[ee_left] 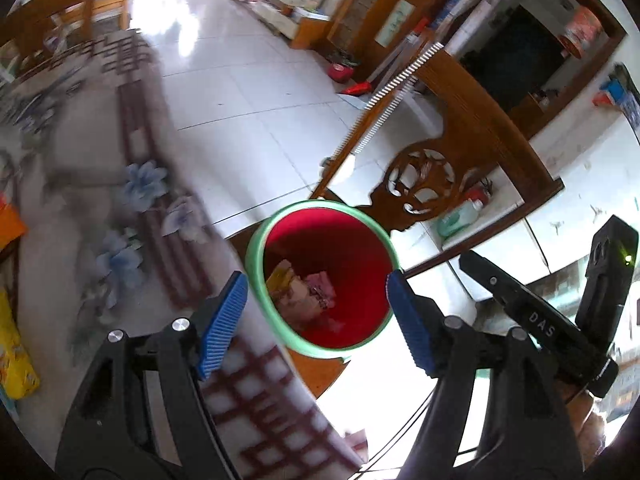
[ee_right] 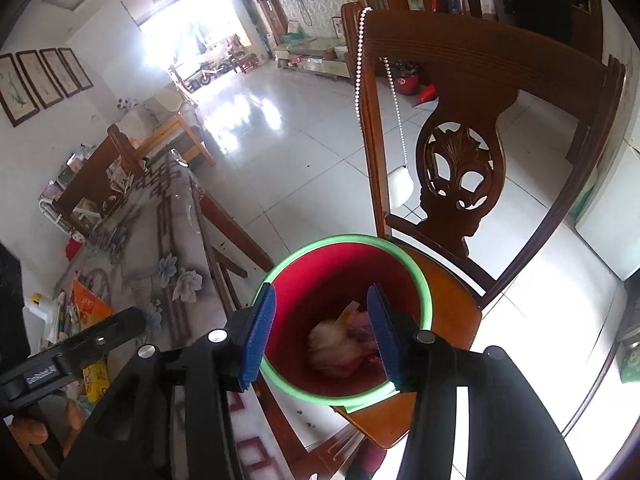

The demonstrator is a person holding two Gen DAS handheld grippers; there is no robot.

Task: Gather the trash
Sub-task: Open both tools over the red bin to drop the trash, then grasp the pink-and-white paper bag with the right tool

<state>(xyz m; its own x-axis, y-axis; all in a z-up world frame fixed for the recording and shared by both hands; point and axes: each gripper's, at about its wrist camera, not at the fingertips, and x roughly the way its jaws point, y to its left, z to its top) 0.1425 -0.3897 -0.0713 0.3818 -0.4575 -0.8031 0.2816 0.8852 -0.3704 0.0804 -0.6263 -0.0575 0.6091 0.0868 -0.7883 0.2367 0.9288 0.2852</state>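
1. My left gripper (ee_left: 316, 318) hangs above the red bin (ee_left: 362, 236), its blue pads (ee_left: 222, 320) well apart with nothing between them and touching nothing.
2. My right gripper (ee_right: 322, 338) is over the same bin (ee_right: 316, 276) with a narrower gap, also empty.
3. The bin, red inside with a green rim, stands on the seat of a wooden chair (ee_right: 452, 312) just beside the table with the flowered cloth (ee_left: 132, 184).
4. Trash (ee_left: 304, 292) lies at the bottom of the bin; in the right view it is a pale blurred lump (ee_right: 334, 346), perhaps crumpled paper.
5. A yellow packet (ee_left: 14, 360) lies on the table's near edge.
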